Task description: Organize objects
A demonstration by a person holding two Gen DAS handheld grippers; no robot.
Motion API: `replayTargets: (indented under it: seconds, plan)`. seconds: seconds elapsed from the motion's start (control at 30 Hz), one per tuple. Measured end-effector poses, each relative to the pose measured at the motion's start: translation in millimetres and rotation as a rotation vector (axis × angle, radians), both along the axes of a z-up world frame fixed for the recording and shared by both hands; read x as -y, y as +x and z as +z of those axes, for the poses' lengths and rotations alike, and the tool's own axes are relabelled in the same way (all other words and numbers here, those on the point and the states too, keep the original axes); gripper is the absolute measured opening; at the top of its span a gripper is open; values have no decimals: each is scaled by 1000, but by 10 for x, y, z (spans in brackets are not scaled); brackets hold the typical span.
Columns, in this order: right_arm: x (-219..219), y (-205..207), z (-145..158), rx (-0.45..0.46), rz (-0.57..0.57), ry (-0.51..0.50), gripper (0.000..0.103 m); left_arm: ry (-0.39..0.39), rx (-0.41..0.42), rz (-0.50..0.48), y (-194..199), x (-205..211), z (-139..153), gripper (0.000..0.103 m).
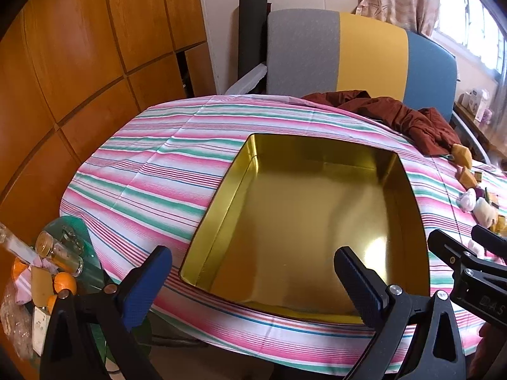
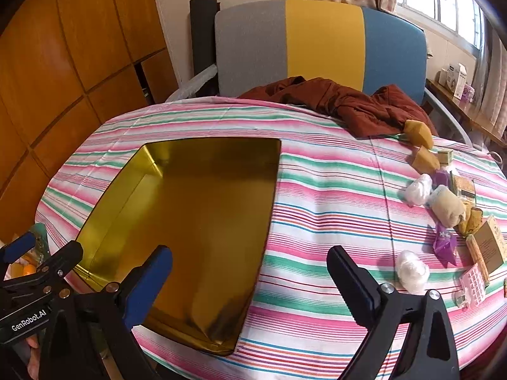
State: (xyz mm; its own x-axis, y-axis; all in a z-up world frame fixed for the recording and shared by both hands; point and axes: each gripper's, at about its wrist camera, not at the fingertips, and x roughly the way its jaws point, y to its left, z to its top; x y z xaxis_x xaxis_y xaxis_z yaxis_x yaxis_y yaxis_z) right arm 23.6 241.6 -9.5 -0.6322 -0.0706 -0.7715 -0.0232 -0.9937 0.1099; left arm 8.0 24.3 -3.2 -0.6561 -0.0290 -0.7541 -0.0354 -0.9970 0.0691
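An empty gold tin box sits on the striped tablecloth; it also shows in the right wrist view. Small wrapped snacks lie scattered at the right: yellow packets, white bundles, a beige pouch, purple wrappers, a pink packet. My left gripper is open and empty above the tin's near edge. My right gripper is open and empty over the tin's right rim. The right gripper also shows at the left wrist view's right edge.
A dark red jacket lies at the table's far side before a grey, yellow and blue chair. A side stand with a jar and oranges is at the left. Wooden cabinets stand behind.
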Motion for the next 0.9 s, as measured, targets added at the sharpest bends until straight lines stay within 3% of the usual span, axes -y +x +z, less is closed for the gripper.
replayTargets:
  seconds: [0.2,0.33,0.4,0.53,0.73,0.9]
  plan:
    - [-158,125,72,-29,18,5,100,111,7,-80,61,-74,7,103]
    - [-396,315,79,-63,21,27,100,332,36,-170,137,-160,-9,103]
    - [-582,399,62,-67,-6,5,100,398,61,-169,146,-219,-35,103]
    - [-1042,605,3,-70,-66,-35,90,558,97,-211,197,-397,-90,103]
    - [-1892,916,-207,-56,-179,89,83,523,163,-309,291,-819,-76,103]
    - [-2486,1073,-439,-31,-224,138,72,538,156,-415,418,-1121,-41,103]
